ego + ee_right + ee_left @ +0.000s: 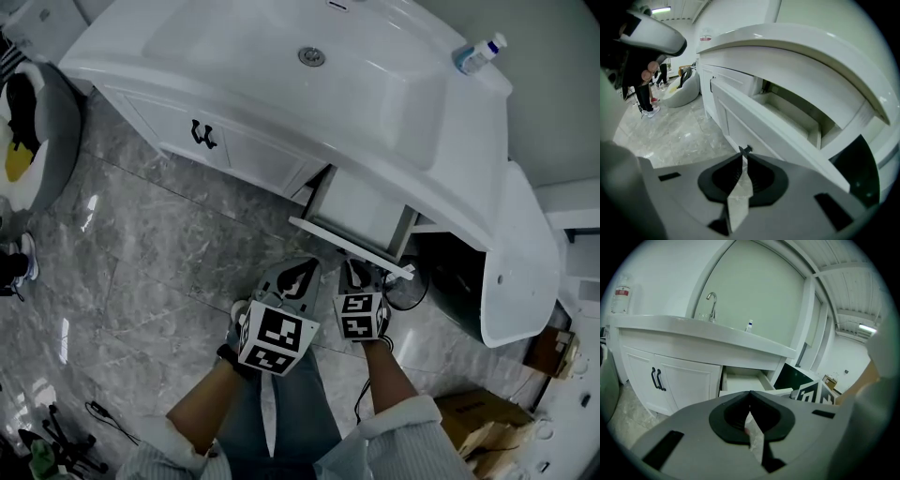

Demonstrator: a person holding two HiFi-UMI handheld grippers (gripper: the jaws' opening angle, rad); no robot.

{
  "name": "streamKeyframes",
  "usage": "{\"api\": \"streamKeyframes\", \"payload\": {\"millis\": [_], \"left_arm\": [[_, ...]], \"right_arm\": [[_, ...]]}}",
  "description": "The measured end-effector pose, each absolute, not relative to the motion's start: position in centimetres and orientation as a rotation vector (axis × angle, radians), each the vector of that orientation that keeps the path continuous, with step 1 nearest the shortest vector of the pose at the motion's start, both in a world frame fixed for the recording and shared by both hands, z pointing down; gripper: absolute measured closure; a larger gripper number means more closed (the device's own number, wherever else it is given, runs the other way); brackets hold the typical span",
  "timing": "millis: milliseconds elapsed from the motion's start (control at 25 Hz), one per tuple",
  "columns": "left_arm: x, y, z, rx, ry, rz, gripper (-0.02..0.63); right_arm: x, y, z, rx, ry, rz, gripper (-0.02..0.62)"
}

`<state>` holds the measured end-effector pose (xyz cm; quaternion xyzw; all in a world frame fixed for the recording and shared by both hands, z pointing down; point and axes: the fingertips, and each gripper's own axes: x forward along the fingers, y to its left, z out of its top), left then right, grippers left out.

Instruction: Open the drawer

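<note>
The white vanity drawer [361,202] stands pulled out beneath the counter, its front panel [352,246] toward me. In the right gripper view the drawer front [764,122] runs slantwise, and a small dark handle [746,150] pokes up between the tips of my right gripper [743,154]. The right gripper [354,272] is shut on that handle. My left gripper [302,272] hovers just left of it, short of the panel. In its own view the left gripper [750,393] is shut with nothing in it, and the open drawer [740,383] lies ahead.
A sink basin [281,56] and a bottle [478,52] sit on the counter. Left of the drawer are cabinet doors with black handles [203,134]. A dark open compartment [450,281] lies to the right. A cardboard box [478,422] stands on the marble floor; a person [647,89] is far off.
</note>
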<state>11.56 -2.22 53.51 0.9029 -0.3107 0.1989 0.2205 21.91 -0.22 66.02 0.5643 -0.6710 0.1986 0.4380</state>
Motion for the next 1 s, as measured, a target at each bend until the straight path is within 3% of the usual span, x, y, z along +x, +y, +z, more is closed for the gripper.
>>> {"api": "streamKeyframes", "payload": {"millis": [1000], "left_arm": [[12.6, -2.9, 38.1, 2.515, -1.046, 0.356, 0.589]], "right_arm": [[19.9, -1.3, 44.9, 1.647, -2.045, 0.560, 0.554]]}}
